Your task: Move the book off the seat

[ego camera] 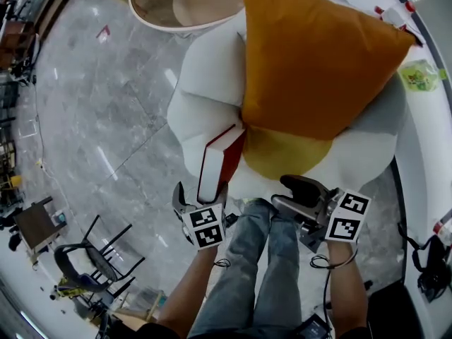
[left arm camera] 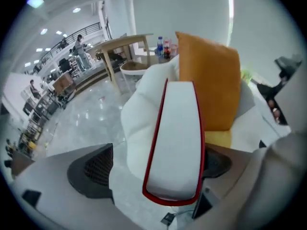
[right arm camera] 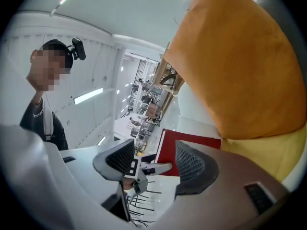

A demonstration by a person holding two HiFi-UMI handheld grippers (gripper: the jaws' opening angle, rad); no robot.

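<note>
A red-covered book [ego camera: 215, 162] with white pages stands on its edge at the front left of the white armchair [ego camera: 205, 90], against the yellow seat cushion [ego camera: 282, 154]. My left gripper [ego camera: 201, 193] reaches up around its lower end. In the left gripper view the book [left arm camera: 177, 138] lies between the wide jaws, close to the right pad [left arm camera: 217, 162]; a gap shows beside the left pad [left arm camera: 96, 169]. My right gripper [ego camera: 295, 193] hovers open and empty before the seat's front; its own view shows the book [right arm camera: 189, 145] beyond the jaws. An orange pillow [ego camera: 318, 55] leans on the backrest.
A round wooden table [ego camera: 176, 2] stands behind the chair. A white counter [ego camera: 431, 140] runs along the right. A black chair frame [ego camera: 92, 260] sits on the grey marble floor at lower left. The person's jeans-clad legs [ego camera: 261, 260] are just in front of the seat.
</note>
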